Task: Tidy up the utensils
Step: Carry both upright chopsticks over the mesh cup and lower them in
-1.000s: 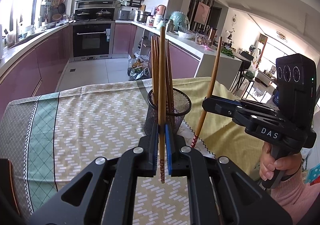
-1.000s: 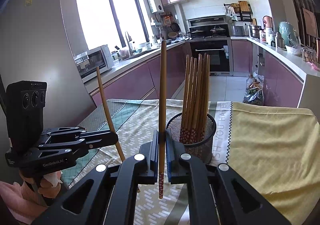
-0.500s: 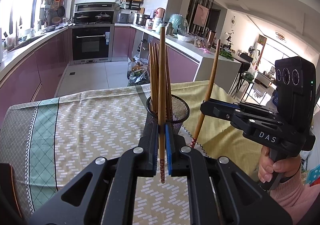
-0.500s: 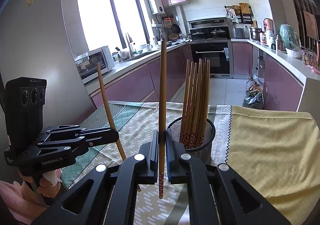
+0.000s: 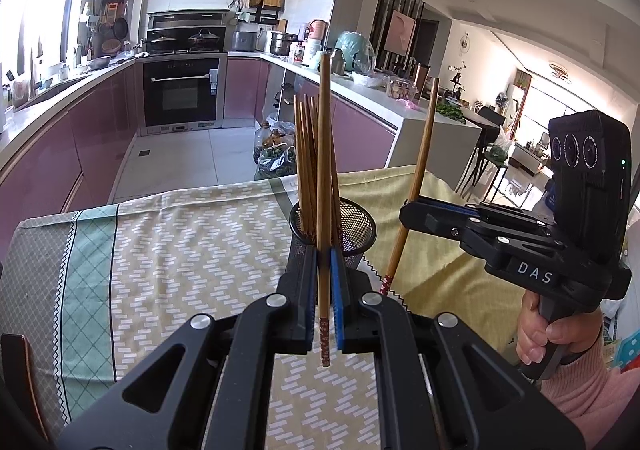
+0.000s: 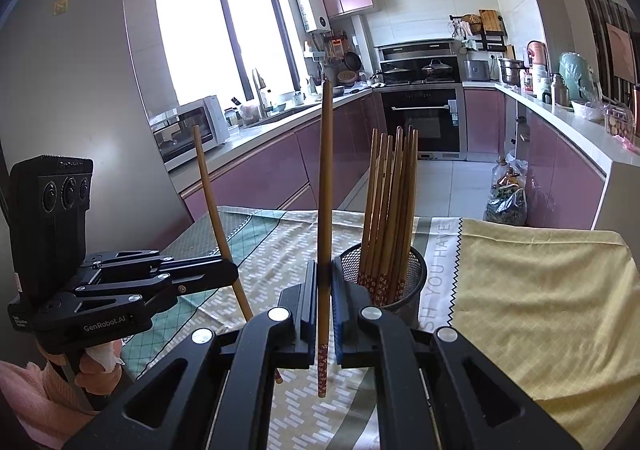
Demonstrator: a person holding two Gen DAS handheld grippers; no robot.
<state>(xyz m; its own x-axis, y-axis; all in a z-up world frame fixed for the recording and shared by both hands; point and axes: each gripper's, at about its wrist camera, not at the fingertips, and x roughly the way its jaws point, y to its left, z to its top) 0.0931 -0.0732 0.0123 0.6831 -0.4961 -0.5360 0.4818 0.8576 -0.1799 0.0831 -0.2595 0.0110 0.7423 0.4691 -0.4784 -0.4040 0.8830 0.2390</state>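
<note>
A black mesh cup [image 5: 354, 228] [image 6: 406, 284] stands on the tablecloth and holds several wooden chopsticks [image 5: 306, 169] [image 6: 390, 209], patterned ends down. My left gripper [image 5: 324, 282] is shut on one upright chopstick [image 5: 325, 169], just in front of the cup. Seen from the right wrist, that left gripper [image 6: 230, 270] sits left of the cup with its chopstick [image 6: 216, 217] leaning. My right gripper [image 6: 325, 290] is shut on another upright chopstick [image 6: 325, 209], close to the cup's left rim. From the left wrist, the right gripper [image 5: 410, 209] is right of the cup with its chopstick [image 5: 420, 177].
The table carries a patterned cloth [image 5: 180, 250] and a yellow cloth [image 6: 540, 290] on the right part. Its far edge drops to the kitchen floor. A hand with a pink sleeve [image 5: 560, 334] holds the right gripper's handle. A chair back [image 5: 16, 370] shows at the lower left.
The left wrist view has drifted slightly, so the cup sits a little lower and further left in it. Both grippers stay shut on their chopsticks.
</note>
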